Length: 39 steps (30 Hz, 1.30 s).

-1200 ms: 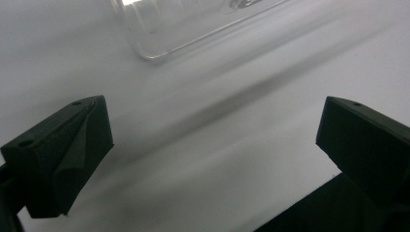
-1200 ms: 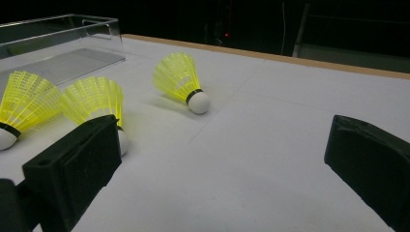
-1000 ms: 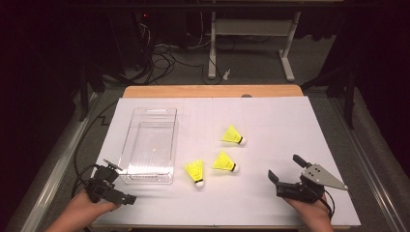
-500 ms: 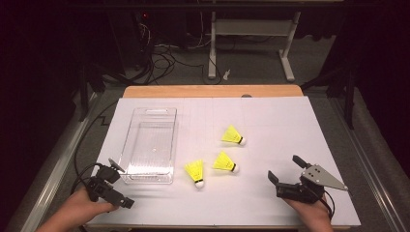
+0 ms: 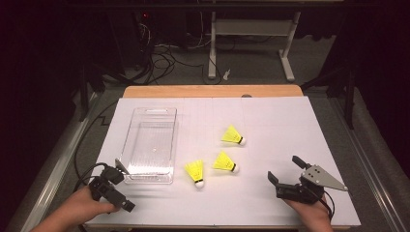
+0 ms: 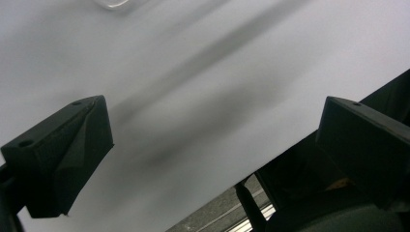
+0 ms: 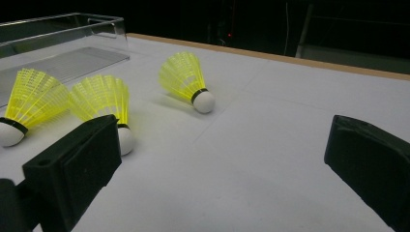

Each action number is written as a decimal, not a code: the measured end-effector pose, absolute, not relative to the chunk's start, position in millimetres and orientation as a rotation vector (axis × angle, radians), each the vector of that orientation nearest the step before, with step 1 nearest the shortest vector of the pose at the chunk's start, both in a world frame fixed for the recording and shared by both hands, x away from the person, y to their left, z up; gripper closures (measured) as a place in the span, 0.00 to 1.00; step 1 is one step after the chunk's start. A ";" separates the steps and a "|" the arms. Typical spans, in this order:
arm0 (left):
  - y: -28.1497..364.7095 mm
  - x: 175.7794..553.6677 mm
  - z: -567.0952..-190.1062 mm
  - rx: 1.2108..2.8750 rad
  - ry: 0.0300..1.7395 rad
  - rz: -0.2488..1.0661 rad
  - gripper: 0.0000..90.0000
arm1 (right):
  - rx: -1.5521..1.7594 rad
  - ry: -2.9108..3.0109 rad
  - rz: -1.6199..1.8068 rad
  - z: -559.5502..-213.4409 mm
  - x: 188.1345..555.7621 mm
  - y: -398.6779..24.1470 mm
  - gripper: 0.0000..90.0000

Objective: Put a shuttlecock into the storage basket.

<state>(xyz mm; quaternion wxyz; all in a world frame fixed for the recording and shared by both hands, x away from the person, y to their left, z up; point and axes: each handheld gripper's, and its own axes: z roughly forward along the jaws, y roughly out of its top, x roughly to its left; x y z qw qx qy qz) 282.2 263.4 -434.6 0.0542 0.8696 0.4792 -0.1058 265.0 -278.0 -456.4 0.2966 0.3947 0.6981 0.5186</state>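
Note:
Three yellow shuttlecocks with white cork tips lie on the white table: one at the back [image 5: 233,136] [image 7: 186,79], one in the middle [image 5: 225,162] [image 7: 104,104], one nearest the bin [image 5: 195,172] [image 7: 29,104]. An empty clear plastic bin [image 5: 150,145] [image 7: 58,43] stands left of them. My left gripper [image 5: 123,186] [image 6: 215,125] is open at the table's front left, just in front of the bin's near corner, with nothing between its jaws. My right gripper [image 5: 285,169] [image 7: 222,159] is open at the front right, facing the shuttlecocks from a short distance.
The table's front edge [image 6: 232,186] runs close under the left gripper. A wooden strip [image 5: 212,91] borders the far side of the table. Cables and a metal stand [image 5: 251,43] are on the floor behind.
The left hand has turned its gripper slightly near the front edge. The right gripper and the shuttlecocks have not moved.

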 end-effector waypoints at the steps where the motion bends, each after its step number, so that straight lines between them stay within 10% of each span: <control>1: 263.1 282.1 -435.2 2.641 1.456 -0.325 0.01 | 1.053 1.855 1.379 -456.5 265.0 -278.3 0.00; 39: 212.3 278.2 -433.8 2.721 1.301 -0.403 0.01 | 1.052 1.858 1.384 -455.8 265.5 -278.0 0.00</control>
